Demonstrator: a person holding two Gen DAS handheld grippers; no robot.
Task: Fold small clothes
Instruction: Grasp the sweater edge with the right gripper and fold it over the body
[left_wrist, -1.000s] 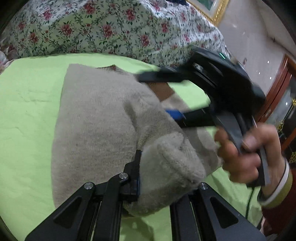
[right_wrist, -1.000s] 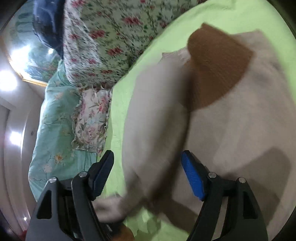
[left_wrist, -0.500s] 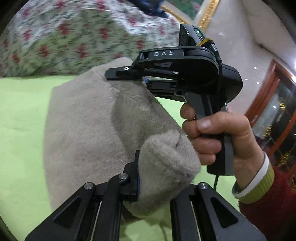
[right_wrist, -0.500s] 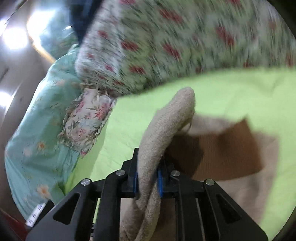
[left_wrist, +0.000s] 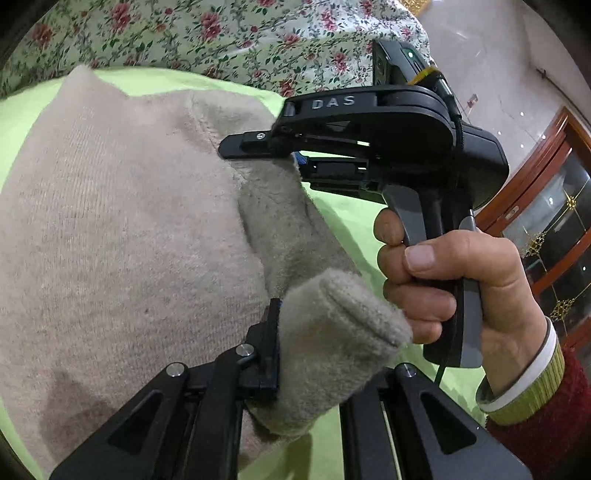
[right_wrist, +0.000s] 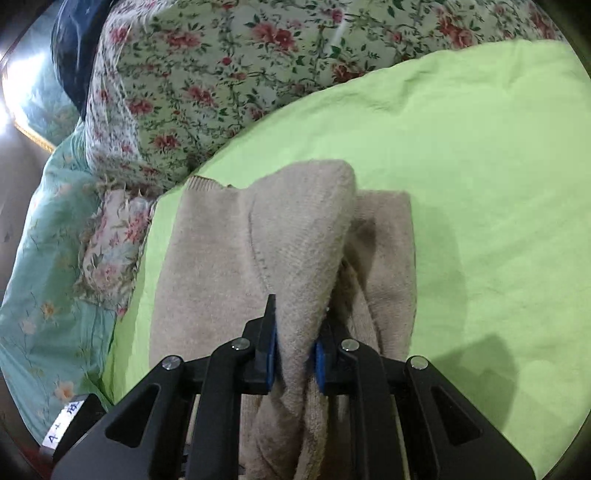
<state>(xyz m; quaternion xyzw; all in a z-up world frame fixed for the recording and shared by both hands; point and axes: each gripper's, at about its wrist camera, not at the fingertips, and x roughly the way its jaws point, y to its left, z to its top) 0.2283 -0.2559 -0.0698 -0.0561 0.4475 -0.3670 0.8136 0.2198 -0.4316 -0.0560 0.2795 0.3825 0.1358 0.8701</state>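
Beige knitted sweater (left_wrist: 122, 221) lies on the lime-green bed sheet (right_wrist: 480, 166), one edge lifted. My left gripper (left_wrist: 295, 354) and right gripper (right_wrist: 291, 354) both pinch its doubled edge. Mid-fold, I judge; next, carry the edge across evenly and lay it flat.

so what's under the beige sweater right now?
The lime-green sheet shows around the beige sweater, so it lies on that. Both the left gripper and right gripper pinch a raised fold; anything beneath the knit is covered.
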